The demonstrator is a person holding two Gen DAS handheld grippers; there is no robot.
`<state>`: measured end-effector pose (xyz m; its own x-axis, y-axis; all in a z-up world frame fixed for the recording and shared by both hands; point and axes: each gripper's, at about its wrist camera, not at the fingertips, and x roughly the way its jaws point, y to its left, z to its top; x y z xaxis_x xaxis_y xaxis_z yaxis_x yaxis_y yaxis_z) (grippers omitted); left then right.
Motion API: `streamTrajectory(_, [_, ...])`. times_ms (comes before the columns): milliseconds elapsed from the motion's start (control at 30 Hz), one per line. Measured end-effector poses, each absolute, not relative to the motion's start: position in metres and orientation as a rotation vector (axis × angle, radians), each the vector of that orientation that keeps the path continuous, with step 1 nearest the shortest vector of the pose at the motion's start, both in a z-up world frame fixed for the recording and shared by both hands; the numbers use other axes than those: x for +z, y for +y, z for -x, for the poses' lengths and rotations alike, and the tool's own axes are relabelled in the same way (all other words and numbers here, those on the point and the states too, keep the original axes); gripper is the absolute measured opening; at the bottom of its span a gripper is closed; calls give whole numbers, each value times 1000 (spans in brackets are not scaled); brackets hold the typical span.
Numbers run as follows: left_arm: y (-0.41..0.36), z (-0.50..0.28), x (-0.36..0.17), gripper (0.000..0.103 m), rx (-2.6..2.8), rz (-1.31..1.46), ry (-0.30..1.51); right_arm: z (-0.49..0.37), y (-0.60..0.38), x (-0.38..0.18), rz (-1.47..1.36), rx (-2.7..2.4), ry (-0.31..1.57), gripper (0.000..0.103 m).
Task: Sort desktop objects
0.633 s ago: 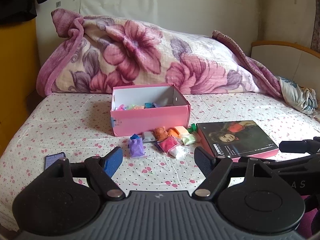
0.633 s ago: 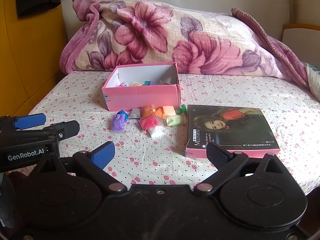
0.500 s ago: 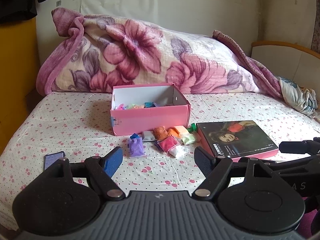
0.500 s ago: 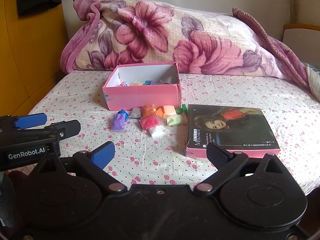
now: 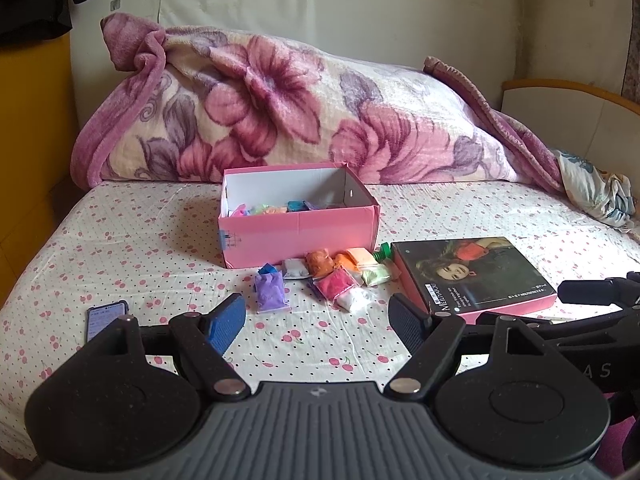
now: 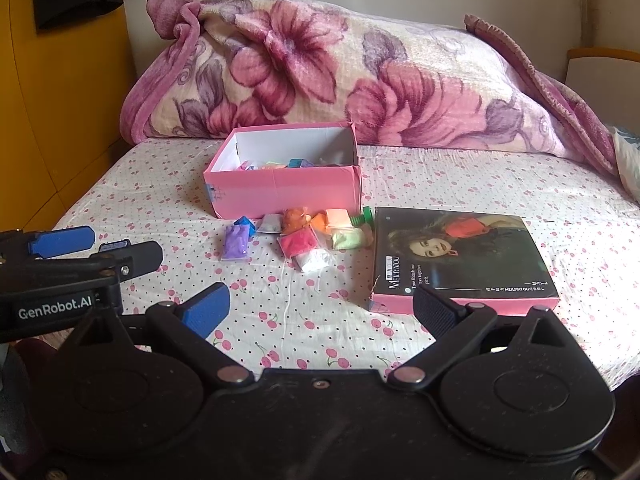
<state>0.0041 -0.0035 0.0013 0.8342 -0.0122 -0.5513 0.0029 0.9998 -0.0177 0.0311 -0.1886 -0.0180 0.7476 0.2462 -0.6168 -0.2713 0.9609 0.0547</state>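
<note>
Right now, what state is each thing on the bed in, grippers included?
pink box: open, lidless, some coloured packets inside
loose packets: bunched on the sheet in front of the box
box lid: flat, right of the packets
phone: flat, screen lit
left gripper: open, empty
right gripper: open, empty

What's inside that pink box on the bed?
The pink box is open and holds several small colourful packets, pink, orange, blue and purple among them, like those lying in front of it. Its front wall hides the bottom, so how many are inside cannot be seen.
</note>
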Motion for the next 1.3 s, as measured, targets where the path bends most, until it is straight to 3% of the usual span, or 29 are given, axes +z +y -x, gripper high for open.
streamTrajectory(1300, [-4,-4,-3,78,-2,1,582,-28,-188,-20,46,274,681,99])
